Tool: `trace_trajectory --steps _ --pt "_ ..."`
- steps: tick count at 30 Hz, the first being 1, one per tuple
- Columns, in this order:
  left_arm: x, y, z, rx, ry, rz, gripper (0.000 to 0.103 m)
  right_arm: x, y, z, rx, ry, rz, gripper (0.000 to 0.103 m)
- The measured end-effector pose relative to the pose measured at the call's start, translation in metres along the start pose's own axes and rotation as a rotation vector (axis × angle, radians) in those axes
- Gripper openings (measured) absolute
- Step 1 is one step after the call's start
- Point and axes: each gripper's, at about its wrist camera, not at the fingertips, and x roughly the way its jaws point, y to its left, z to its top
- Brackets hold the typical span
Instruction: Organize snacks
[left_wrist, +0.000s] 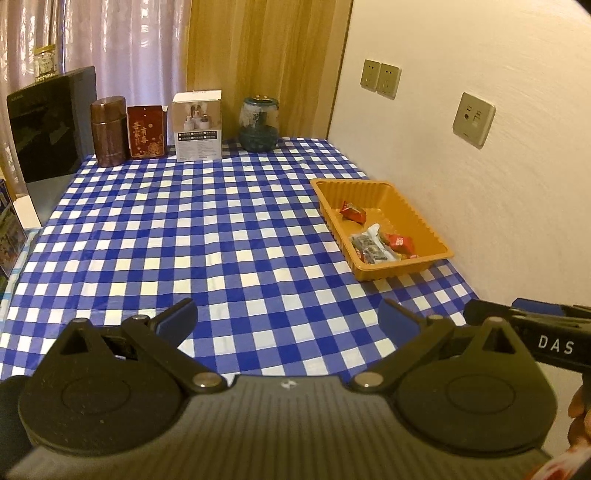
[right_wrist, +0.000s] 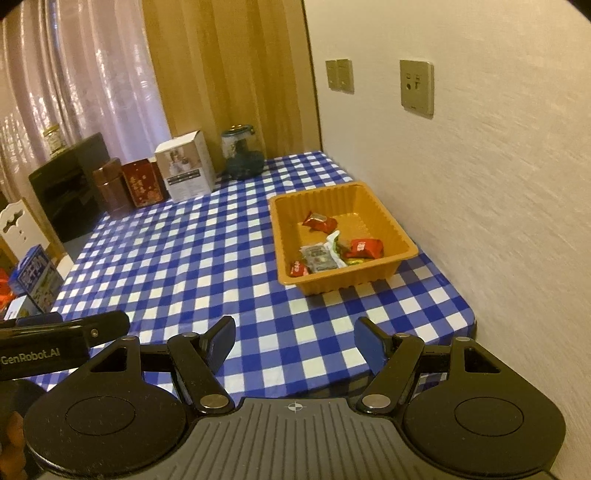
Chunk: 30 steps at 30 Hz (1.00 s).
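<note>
Both wrist cameras look forward and downward from the near edge of the blue-and-white checked tabletop (left_wrist: 229, 236), the left one set further left, and share the orange plastic tray (right_wrist: 402, 245) by the cream wall and the far containers.

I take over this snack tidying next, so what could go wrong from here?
The orange tray sits close to the wall, so a tool reaching in may scrape it. The snack packets lie piled at the tray's near end and might spill if it is nudged. The left tool and right tool are close together and could collide.
</note>
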Motion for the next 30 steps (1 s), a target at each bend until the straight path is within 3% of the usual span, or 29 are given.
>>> trace_trajectory --steps 30 --pt "-0.0097 0.0011 -0.0081 0.007 0.007 0.003 0.103 -0.0085 0.0002 -0.0030 -0.003 -0.012 0.002 0.071"
